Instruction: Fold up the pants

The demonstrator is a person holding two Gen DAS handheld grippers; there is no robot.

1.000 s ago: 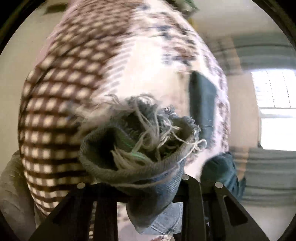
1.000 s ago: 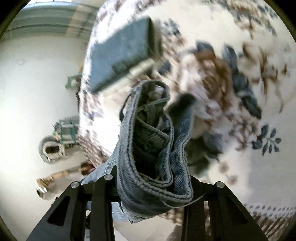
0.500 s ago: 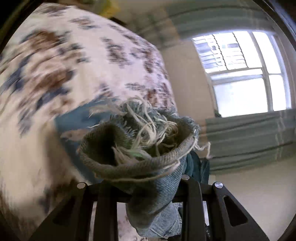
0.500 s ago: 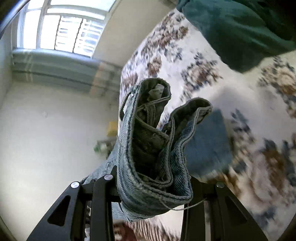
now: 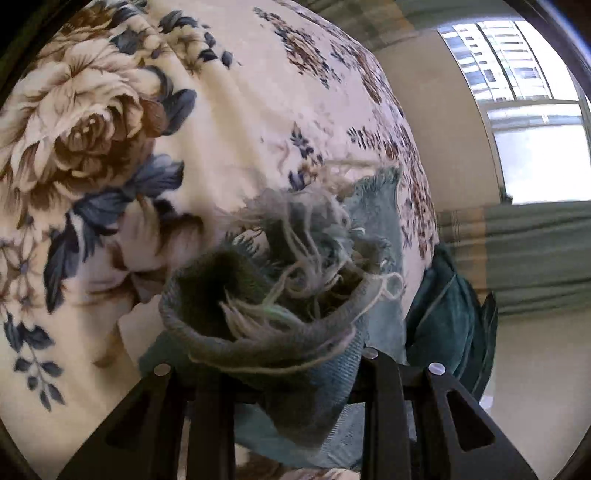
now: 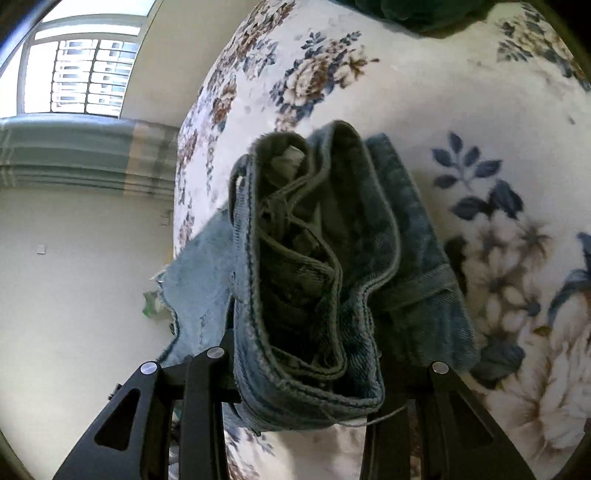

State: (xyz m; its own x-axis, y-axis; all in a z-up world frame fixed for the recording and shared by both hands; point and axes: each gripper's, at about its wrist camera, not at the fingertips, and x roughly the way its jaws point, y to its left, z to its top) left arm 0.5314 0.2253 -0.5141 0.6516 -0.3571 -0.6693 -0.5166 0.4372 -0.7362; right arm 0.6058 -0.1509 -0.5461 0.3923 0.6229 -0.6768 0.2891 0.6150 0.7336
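Note:
The pants are blue denim jeans. My left gripper [image 5: 291, 373] is shut on the frayed leg hems [image 5: 280, 295], which bunch up in front of the camera, white threads sticking out. More denim [image 5: 384, 236] lies on the bed beyond it. My right gripper [image 6: 303, 384] is shut on the folded waistband [image 6: 306, 266], layers stacked between the fingers. A lighter denim panel [image 6: 199, 280] hangs to the left, and the waistband's far part rests on the bed.
The floral bedspread [image 5: 110, 122] fills most of both views [image 6: 461, 110]. A dark teal cushion [image 5: 443, 317] lies at the bed's edge, another dark green item [image 6: 417, 14] at the top. A window [image 6: 85, 70], curtains and pale floor lie beyond the bed.
Both grippers have swung and dropped closer to the bedspread, still holding the jeans. The denim now touches down on the bed; the views have steadied.

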